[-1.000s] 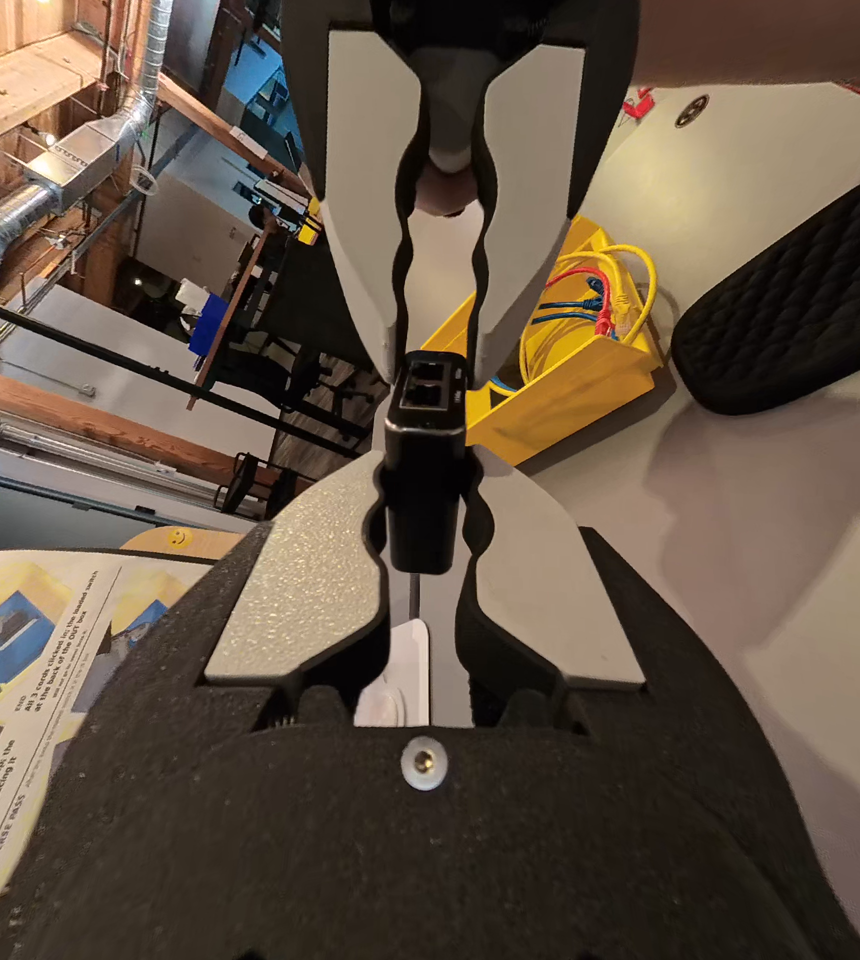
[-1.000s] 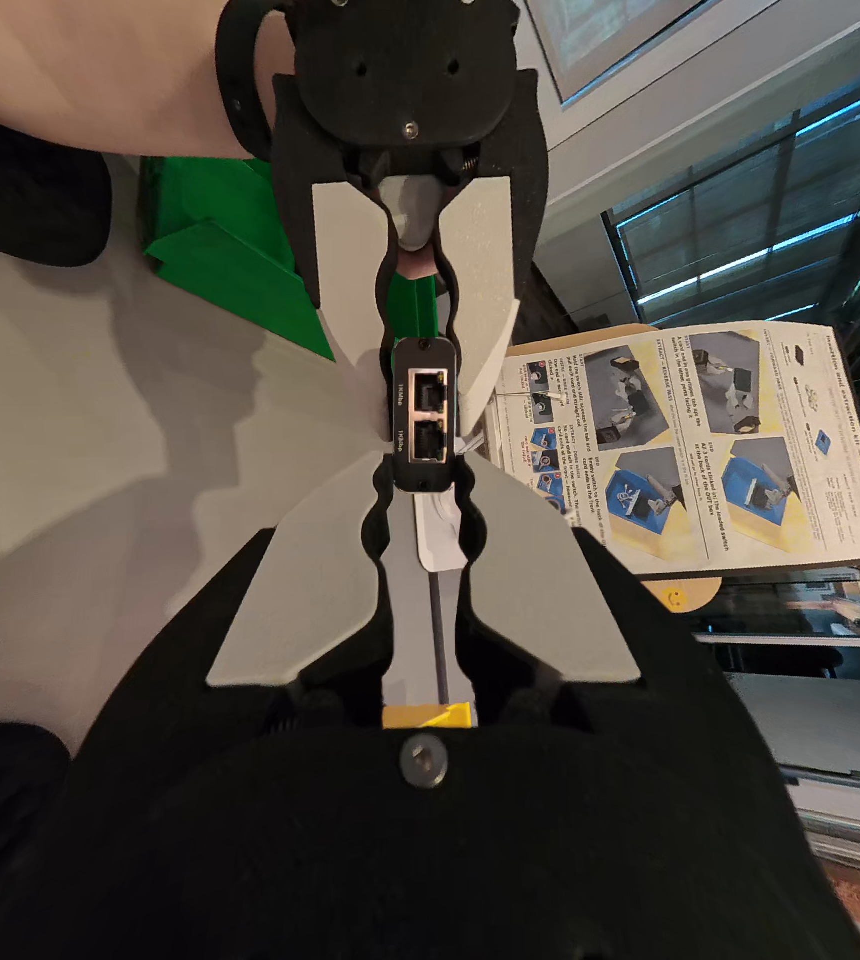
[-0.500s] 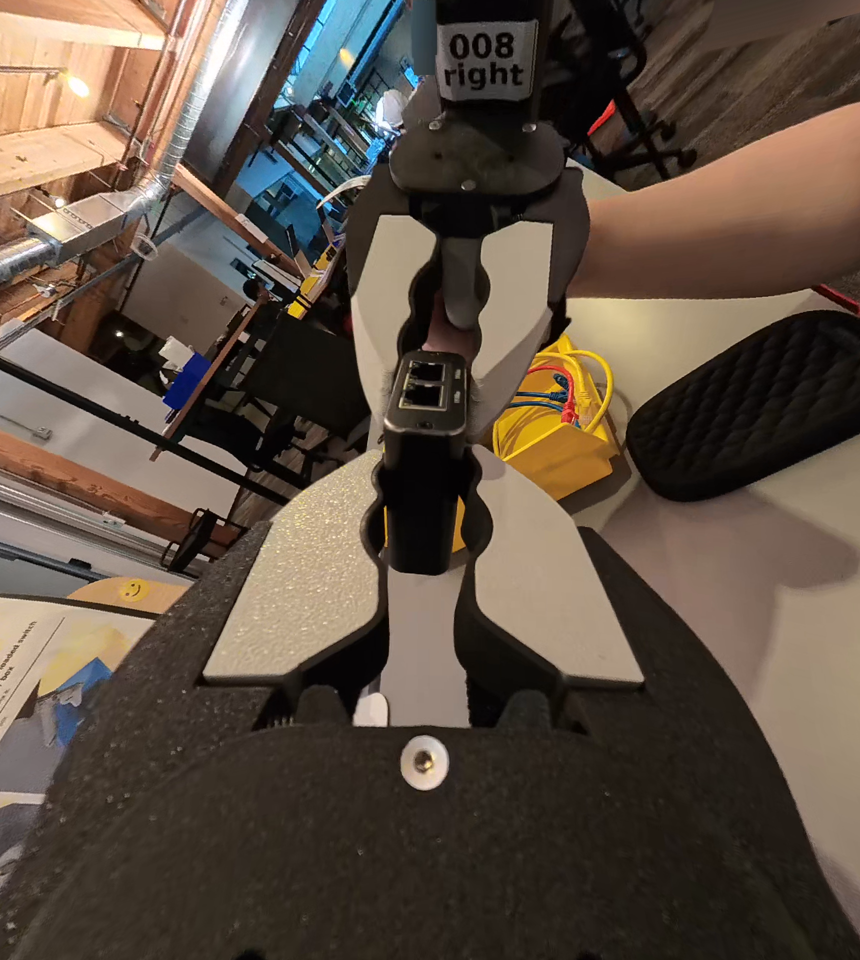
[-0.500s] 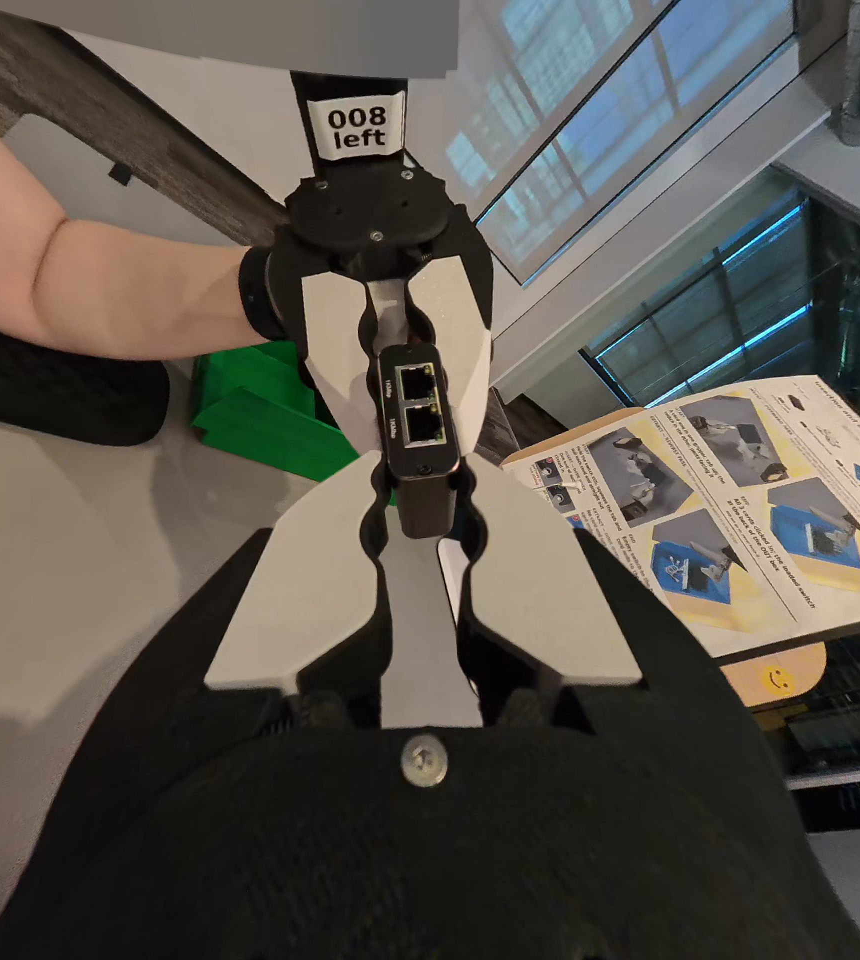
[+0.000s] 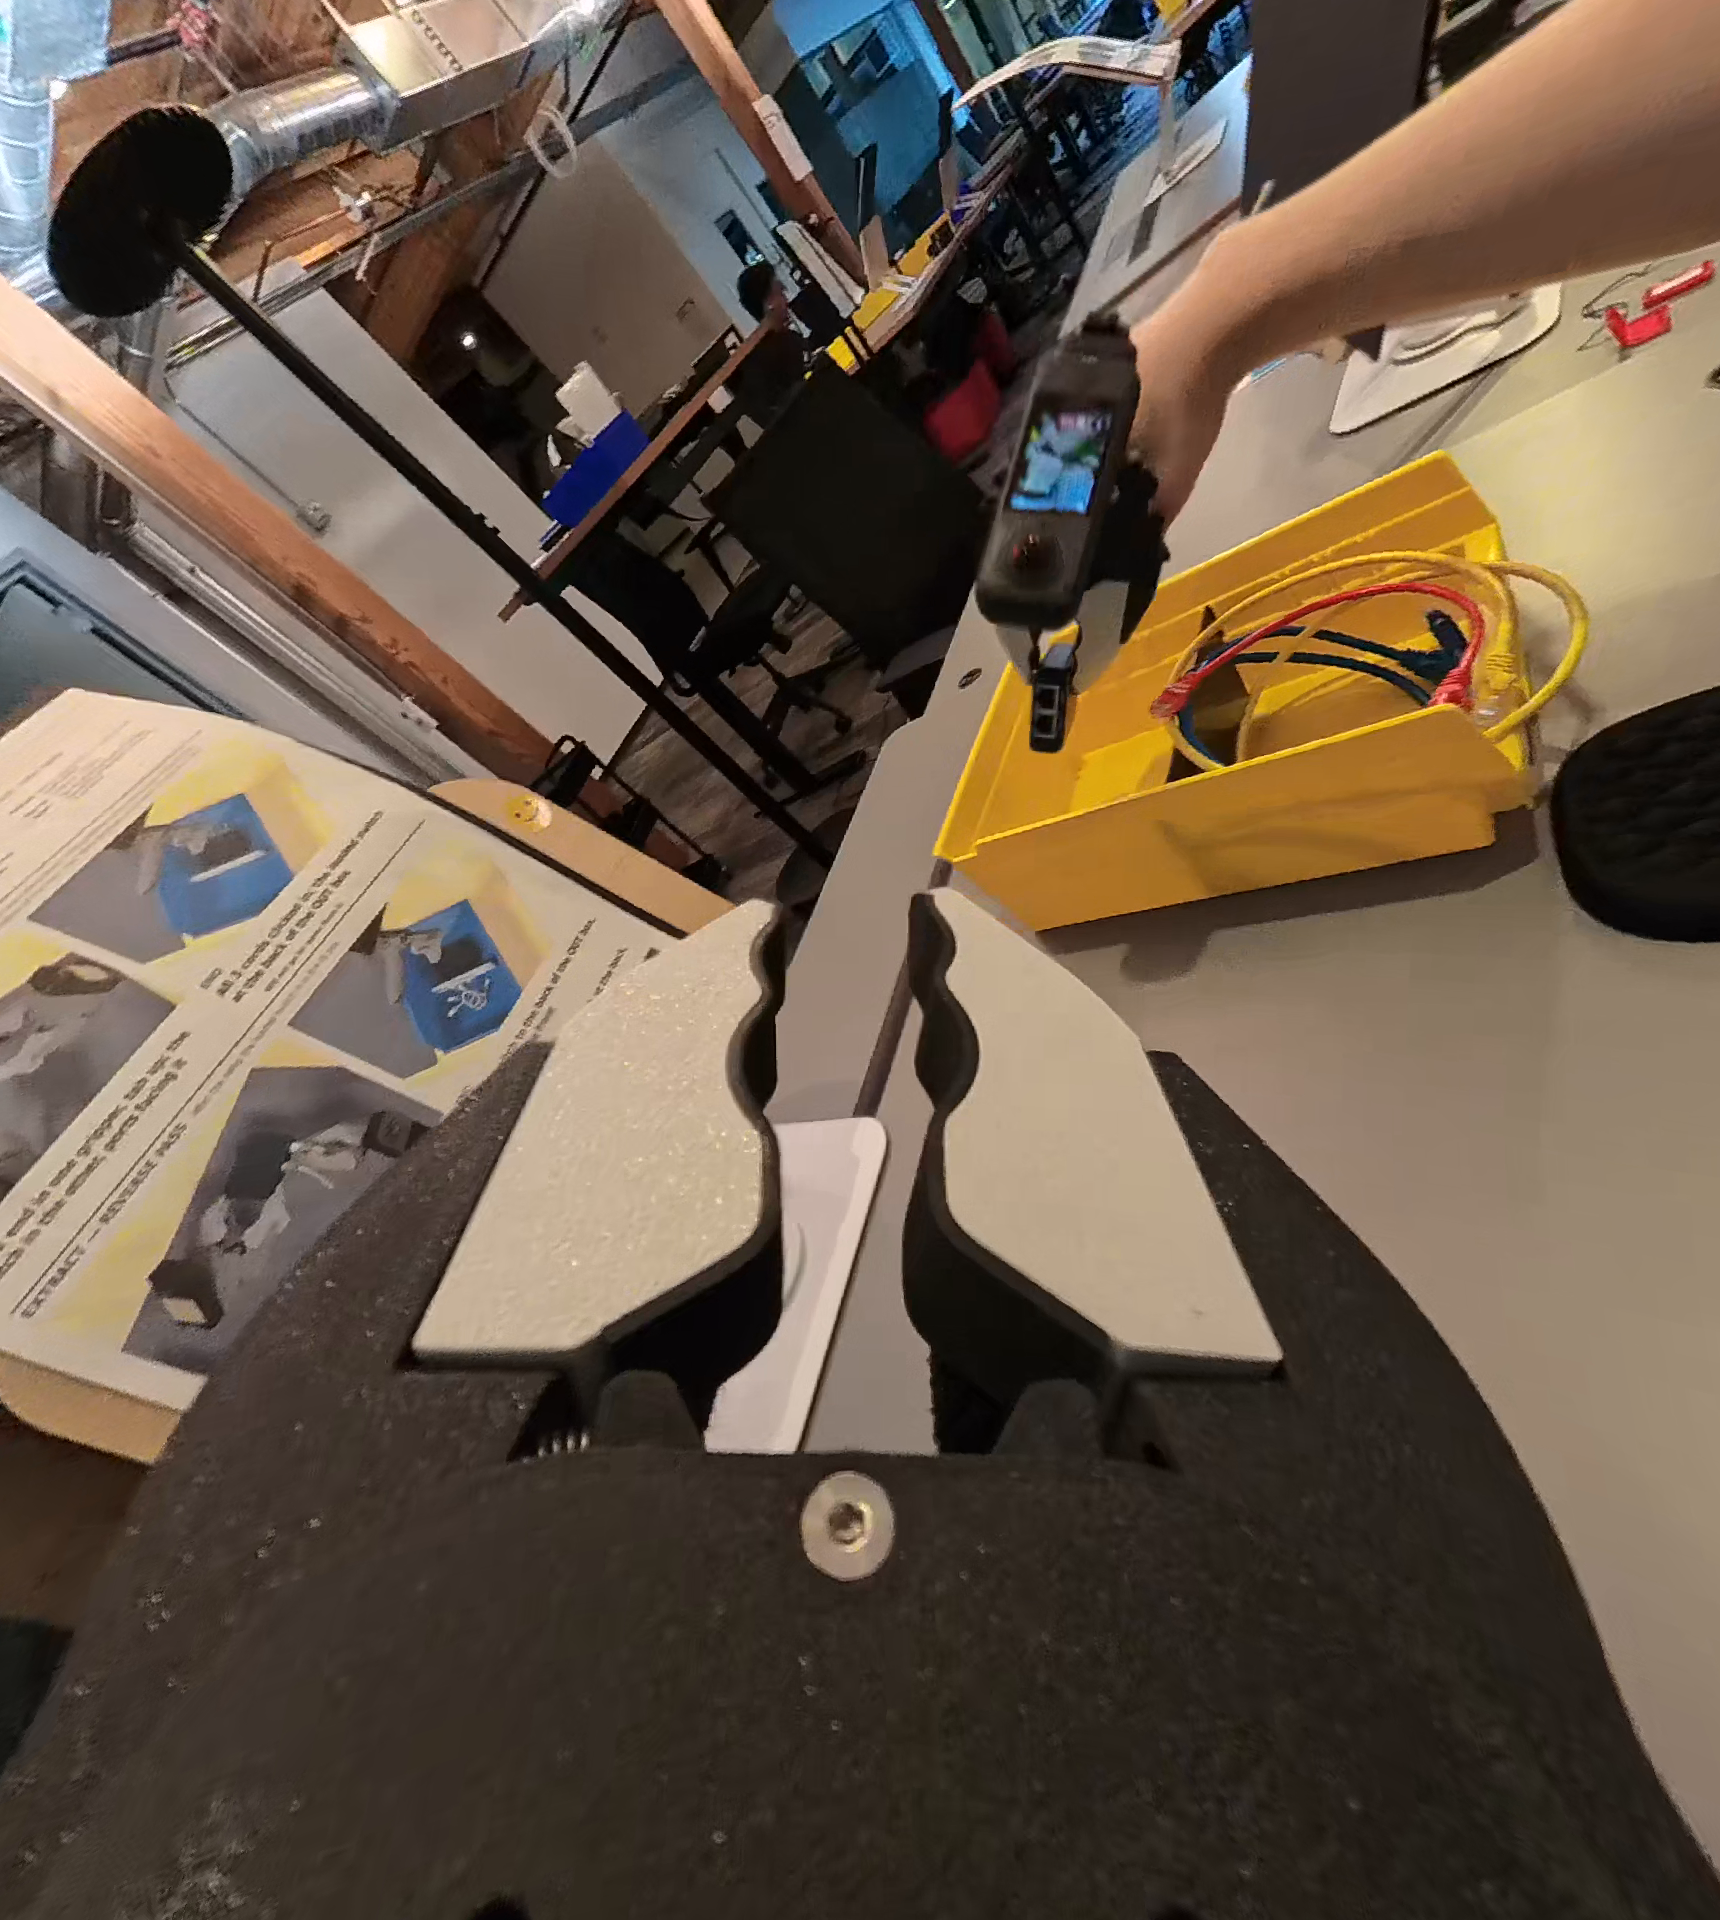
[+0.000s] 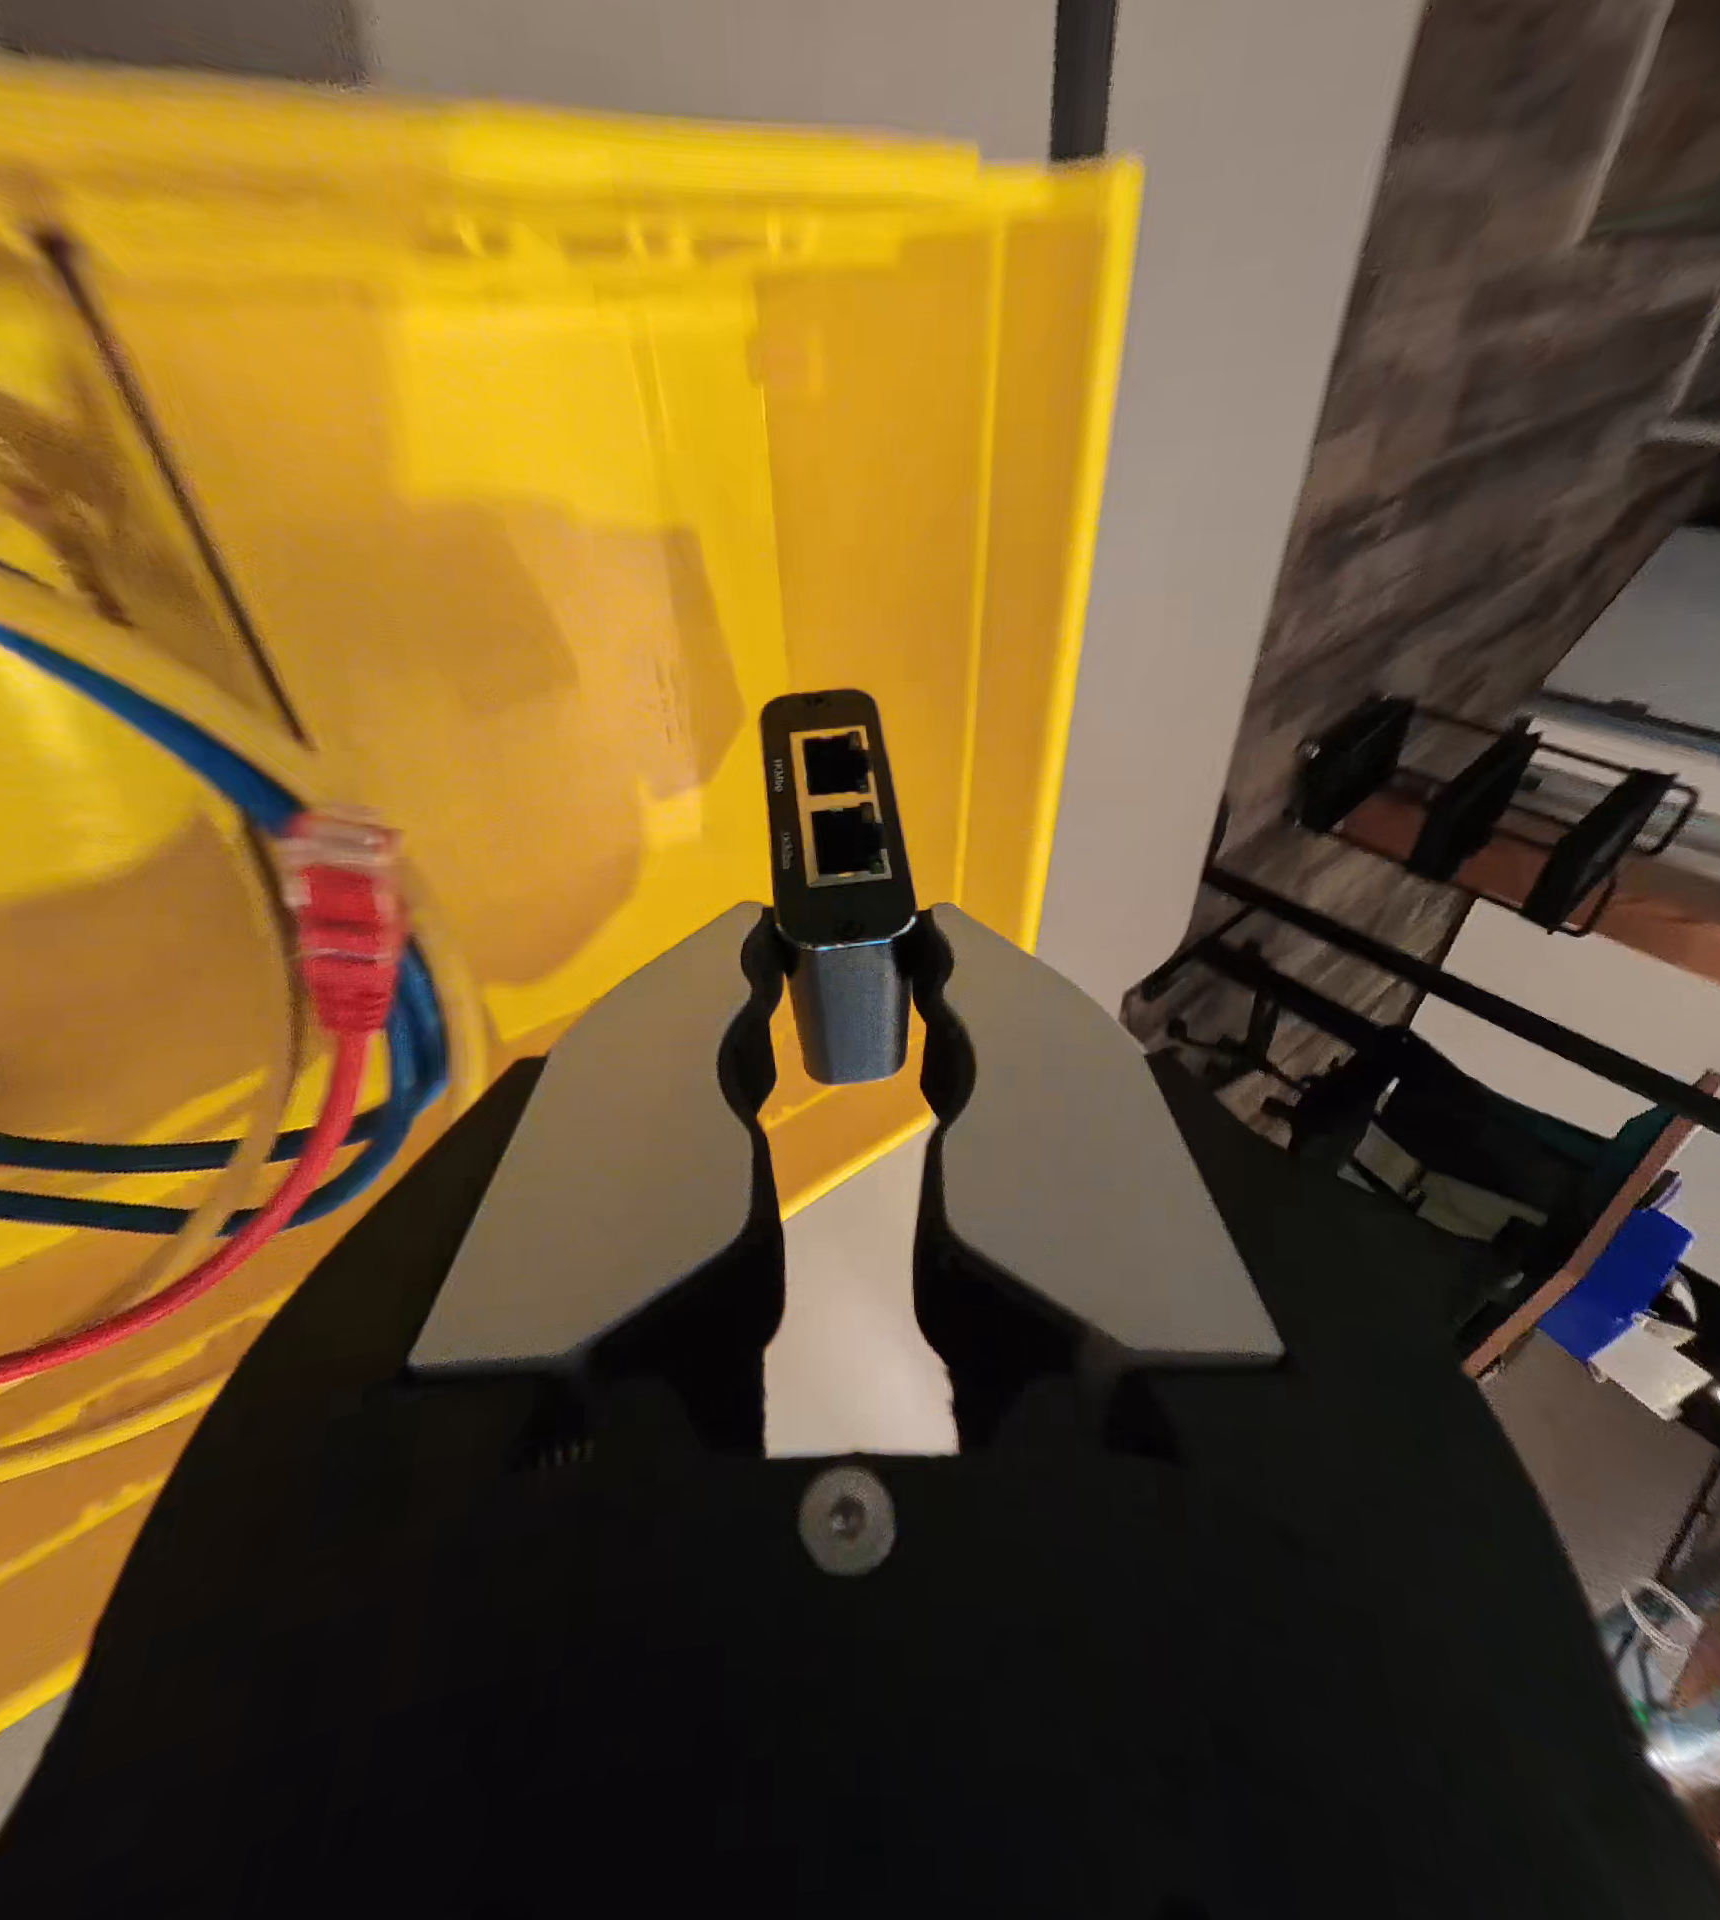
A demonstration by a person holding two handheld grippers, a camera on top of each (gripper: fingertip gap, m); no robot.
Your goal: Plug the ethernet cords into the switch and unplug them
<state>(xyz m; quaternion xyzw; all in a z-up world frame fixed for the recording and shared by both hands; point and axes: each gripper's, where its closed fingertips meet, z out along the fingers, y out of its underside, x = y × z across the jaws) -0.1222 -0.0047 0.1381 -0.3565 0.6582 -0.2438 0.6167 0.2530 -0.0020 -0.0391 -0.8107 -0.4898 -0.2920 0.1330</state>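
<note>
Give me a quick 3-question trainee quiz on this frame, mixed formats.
1. True or false: the left gripper holds the switch.
2. The switch's two visible ports are: A) both empty B) both plugged C) one plugged.
3. Fill in: the red cord lies in the ______ bin.

Key: 1 false, the right gripper holds it; 2 A; 3 yellow.

I see the switch (image 6: pixel 840 883) as smooth black plastic with a dull metal body, the yellow bin (image 5: pixel 1251 821) as glossy plastic, my left gripper (image 5: pixel 845 925) plates grainy matt grey.
</note>
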